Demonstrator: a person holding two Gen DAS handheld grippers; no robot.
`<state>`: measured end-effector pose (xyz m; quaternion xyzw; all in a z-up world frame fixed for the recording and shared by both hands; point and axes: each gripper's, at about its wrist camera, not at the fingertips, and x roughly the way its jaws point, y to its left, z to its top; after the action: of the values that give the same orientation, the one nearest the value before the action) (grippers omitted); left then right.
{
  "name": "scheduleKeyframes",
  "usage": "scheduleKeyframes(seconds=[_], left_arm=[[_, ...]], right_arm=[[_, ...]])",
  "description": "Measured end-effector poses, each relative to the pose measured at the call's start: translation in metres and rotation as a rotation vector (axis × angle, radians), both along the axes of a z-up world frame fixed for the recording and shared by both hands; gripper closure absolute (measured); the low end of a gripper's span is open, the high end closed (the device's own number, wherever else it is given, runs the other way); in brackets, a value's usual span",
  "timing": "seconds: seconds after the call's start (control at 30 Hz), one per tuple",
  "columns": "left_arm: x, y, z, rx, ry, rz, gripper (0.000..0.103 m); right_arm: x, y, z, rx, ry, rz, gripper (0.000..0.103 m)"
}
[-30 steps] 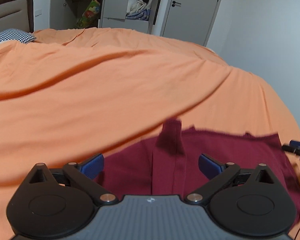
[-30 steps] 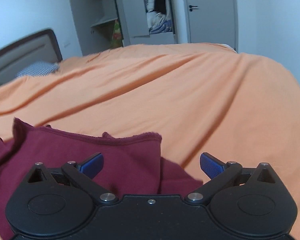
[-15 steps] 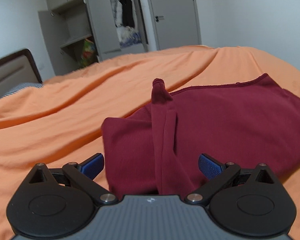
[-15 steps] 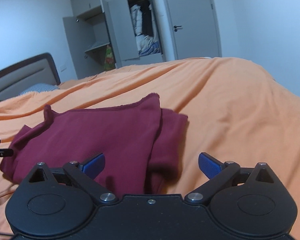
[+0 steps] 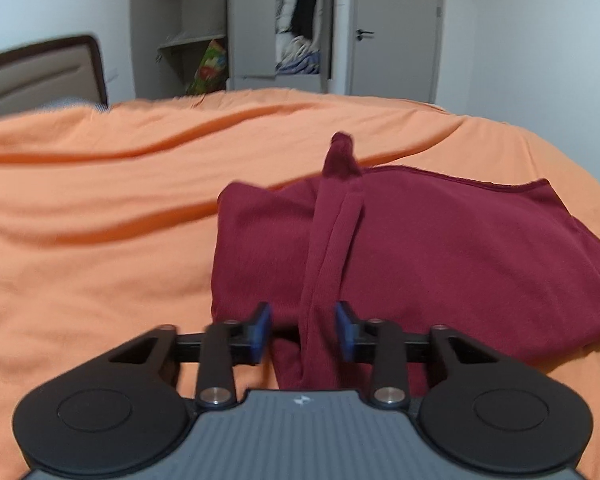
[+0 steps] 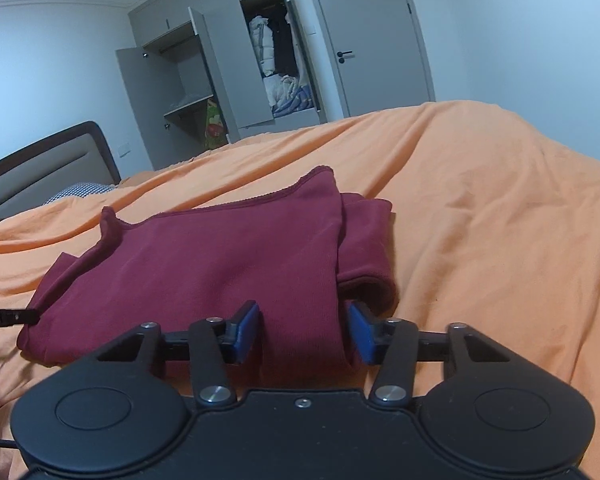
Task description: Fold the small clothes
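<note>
Maroon knit fabric, one small garment point(image 5: 440, 248), lies folded over on itself on the orange bed cover point(image 5: 100, 240), its stitched hem running along the far edge and a doubled lower layer showing at its right side in the right wrist view. A narrow ribbed strip of the same cloth rises from its near edge, ending in a bunched tip.

The left gripper point(image 5: 303, 328) has that strip passing between its blue pads point(image 5: 260, 326), with a small gap on each side, so it is partly closed around the cloth and not pinching it. The right gripper point(image 6: 303, 332) straddles the garment's near edge the same way, a fold of cloth bulging between its pads, which look close to the fabric; I cannot tell whether they press it.

Half a second ago both grippers stood wide apart; now the fingers of each have drawn inward around the cloth. The garment itself lies much as it did.

Count: one garment, two grippers, one bed, one open wardrobe point(image 6: 256, 68), one closed door point(image 6: 372, 36).
</note>
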<state>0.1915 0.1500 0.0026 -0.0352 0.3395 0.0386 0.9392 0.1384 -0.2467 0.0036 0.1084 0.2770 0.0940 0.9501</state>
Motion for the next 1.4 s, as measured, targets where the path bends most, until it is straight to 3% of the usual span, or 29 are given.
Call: scheduleKeyframes(seconds=[0.07,0.13,0.17,0.3,0.37,0.43,0.53,0.67,0.77,0.83,0.87,0.97,1.07,1.13,1.27,1.4], left_arm=[[-0.001,0.004,-0.002,-0.074,0.011,0.017,0.094],[-0.001,0.002,0.001,-0.084,0.007,0.033,0.097],[-0.002,0.002,0.005,-0.088,-0.006,0.038,0.097],[-0.007,0.015,0.031,-0.223,-0.065,0.060,0.098],[-0.012,0.024,0.041,-0.283,-0.095,0.083,0.098],[-0.015,0.025,0.044,-0.257,-0.104,0.089,0.098],[-0.015,0.021,0.027,-0.226,-0.037,0.102,0.098],[-0.017,0.024,-0.001,-0.281,0.040,0.145,0.097],[-0.017,0.027,-0.006,-0.303,0.048,0.148,0.095],[-0.015,0.025,-0.001,-0.272,0.050,0.126,0.085],[-0.014,0.023,0.003,-0.243,0.042,0.121,0.082],[-0.011,0.017,0.014,-0.183,0.010,0.101,0.059],[-0.001,0.010,0.024,-0.158,-0.020,0.075,0.045],[0.011,0.001,0.028,-0.119,-0.021,0.055,0.037],[0.043,-0.015,0.023,-0.042,-0.015,0.020,0.037],[0.077,-0.020,0.014,-0.019,0.019,0.016,0.056]], right_arm=[[-0.001,0.001,0.000,-0.004,-0.006,0.000,0.070],[-0.002,0.005,0.003,-0.024,-0.020,0.009,0.082],[-0.002,0.006,0.006,-0.031,-0.035,0.017,0.093],[-0.004,0.002,0.025,-0.018,-0.101,0.010,0.101],[-0.004,-0.005,0.033,-0.004,-0.123,-0.029,0.101],[-0.002,-0.012,0.035,0.002,-0.119,-0.042,0.101],[-0.002,-0.014,0.023,-0.006,-0.078,-0.043,0.101],[-0.006,-0.013,0.007,-0.024,-0.037,-0.052,0.101],[-0.007,-0.015,0.002,-0.012,-0.021,-0.061,0.101],[-0.007,-0.015,0.002,-0.005,-0.017,-0.056,0.099],[-0.006,-0.015,0.002,-0.005,-0.017,-0.053,0.095],[-0.006,-0.014,0.003,-0.012,-0.023,-0.057,0.079],[-0.010,-0.010,0.004,-0.032,-0.034,-0.064,0.039],[-0.012,-0.007,0.005,-0.049,-0.044,-0.058,0.034],[-0.012,-0.004,0.005,-0.051,-0.040,-0.055,0.031],[-0.015,-0.004,0.005,-0.053,-0.039,-0.061,0.028]])
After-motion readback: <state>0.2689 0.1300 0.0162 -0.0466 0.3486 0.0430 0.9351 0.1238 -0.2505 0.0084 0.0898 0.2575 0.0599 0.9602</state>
